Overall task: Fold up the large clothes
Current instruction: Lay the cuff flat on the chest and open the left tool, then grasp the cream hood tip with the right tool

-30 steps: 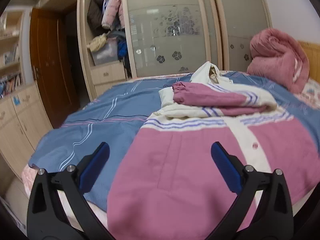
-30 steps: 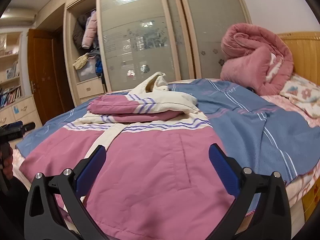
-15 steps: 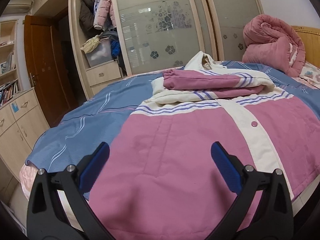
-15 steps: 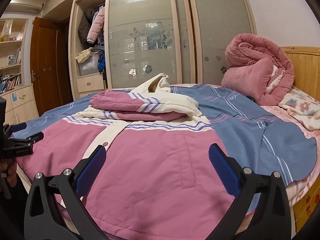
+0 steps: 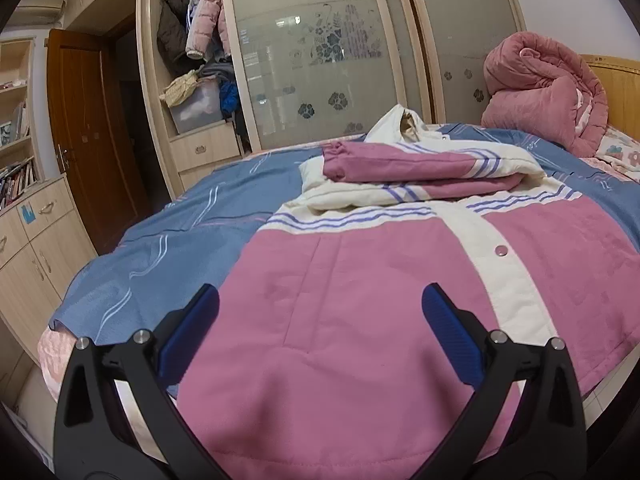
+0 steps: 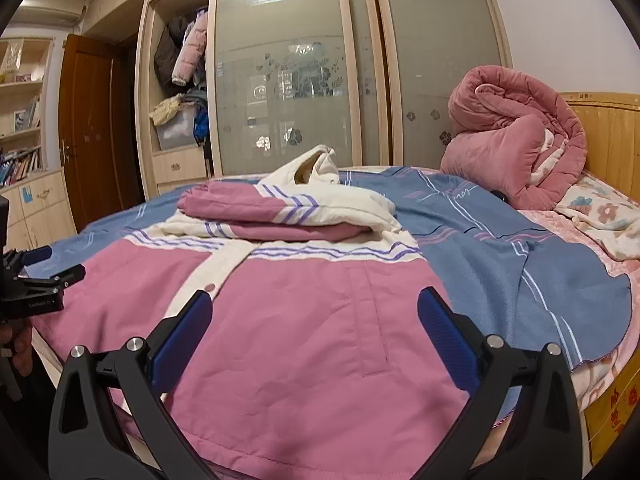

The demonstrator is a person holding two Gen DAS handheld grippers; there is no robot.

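Note:
A large pink and cream padded jacket (image 5: 360, 320) (image 6: 304, 344) lies flat, front up, on the bed. Both its sleeves (image 5: 420, 168) (image 6: 280, 212) are folded across the chest in a stack, with the cream hood behind them. My left gripper (image 5: 320, 312) hovers open over the jacket's lower left hem, nothing between its blue pads. My right gripper (image 6: 314, 312) stands open over the lower right hem, just as empty. The left gripper (image 6: 36, 276) also shows at the left edge of the right wrist view, held by a hand.
A blue striped sheet (image 5: 168, 248) (image 6: 520, 240) covers the bed. A rolled pink quilt (image 5: 548, 88) (image 6: 516, 140) and floral bedding (image 6: 600, 216) lie by the wooden headboard. Behind stand a wardrobe with sliding doors (image 6: 288, 72), an open closet bay, a brown door and low cabinets (image 5: 32, 248).
Both grippers have dropped lower and nearer to the jacket's hem, so the jacket fills more of each view. Both stay open. The jacket has not moved.

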